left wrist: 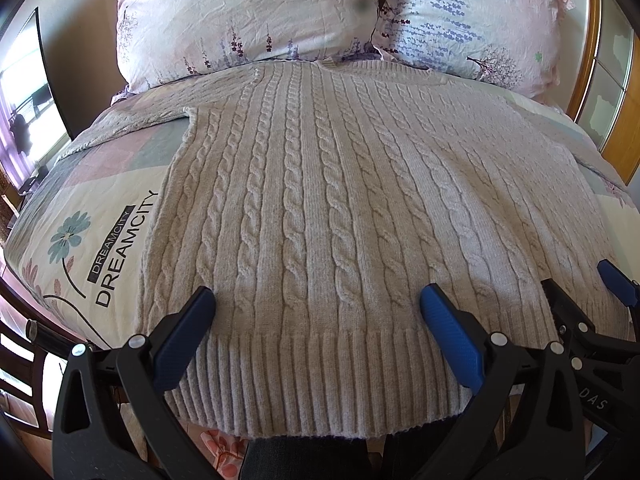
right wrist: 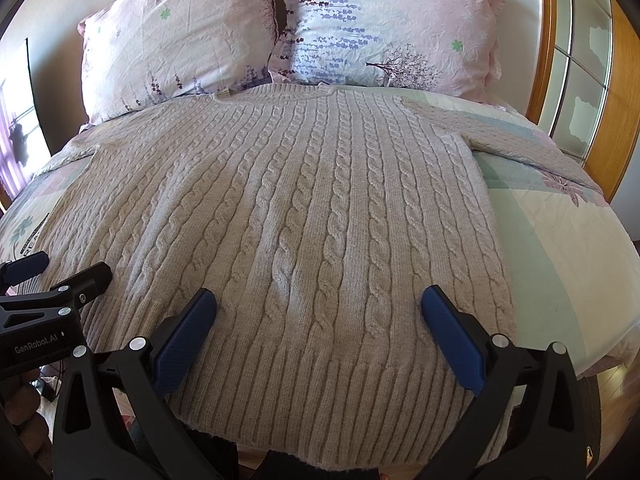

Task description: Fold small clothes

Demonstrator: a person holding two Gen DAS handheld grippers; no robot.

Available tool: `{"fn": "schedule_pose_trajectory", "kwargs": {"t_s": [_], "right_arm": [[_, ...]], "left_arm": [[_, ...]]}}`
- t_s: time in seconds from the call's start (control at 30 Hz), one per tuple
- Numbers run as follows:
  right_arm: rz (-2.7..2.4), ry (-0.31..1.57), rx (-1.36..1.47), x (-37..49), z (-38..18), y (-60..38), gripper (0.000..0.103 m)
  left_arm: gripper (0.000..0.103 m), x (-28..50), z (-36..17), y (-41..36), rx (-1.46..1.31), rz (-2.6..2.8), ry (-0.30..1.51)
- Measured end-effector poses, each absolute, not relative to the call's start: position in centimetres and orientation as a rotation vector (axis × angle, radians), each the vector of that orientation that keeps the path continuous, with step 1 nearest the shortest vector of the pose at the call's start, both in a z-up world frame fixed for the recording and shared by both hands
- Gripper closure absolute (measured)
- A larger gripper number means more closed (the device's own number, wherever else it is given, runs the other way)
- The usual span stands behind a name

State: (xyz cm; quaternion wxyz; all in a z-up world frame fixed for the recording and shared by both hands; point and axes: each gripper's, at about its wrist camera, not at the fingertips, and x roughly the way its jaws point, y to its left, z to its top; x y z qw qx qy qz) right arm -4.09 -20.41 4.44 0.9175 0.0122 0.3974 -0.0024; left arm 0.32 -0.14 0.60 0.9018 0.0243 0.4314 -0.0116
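A beige cable-knit sweater (left wrist: pixel 320 200) lies spread flat on the bed, neck toward the pillows, ribbed hem nearest me and hanging over the bed's front edge. It also shows in the right wrist view (right wrist: pixel 312 208). Its sleeves stretch out to the left (left wrist: pixel 132 116) and right (right wrist: pixel 520 140). My left gripper (left wrist: pixel 318 300) is open and empty just above the hem on the left half. My right gripper (right wrist: pixel 318 300) is open and empty above the hem on the right half. Each gripper shows in the other's view, the right gripper (left wrist: pixel 580 288) and the left gripper (right wrist: pixel 60 272).
Two floral pillows (left wrist: pixel 248 20) (right wrist: pixel 392 24) stand at the head of the bed. A patterned quilt (left wrist: pixel 80 220) covers the bed. A wooden-framed wardrobe (right wrist: pixel 580 60) is on the right, a window (left wrist: pixel 24 92) on the left.
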Motion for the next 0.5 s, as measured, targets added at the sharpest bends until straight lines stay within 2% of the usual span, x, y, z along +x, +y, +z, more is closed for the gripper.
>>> {"fn": "schedule_pose_trajectory", "kwargs": {"t_s": [0.33, 0.5], "right_arm": [[0.153, 0.806, 0.0, -3.7, 4.5, -21.8, 0.001], [0.053, 0.735, 0.316, -0.1, 8.8, -33.4, 0.001]], "left_arm": [[0.002, 1.8, 0.8, -0.1, 0.088, -0.061, 0.948], [0.002, 3.9, 2.5, 3.6, 0.048, -0.058, 0.922]]}}
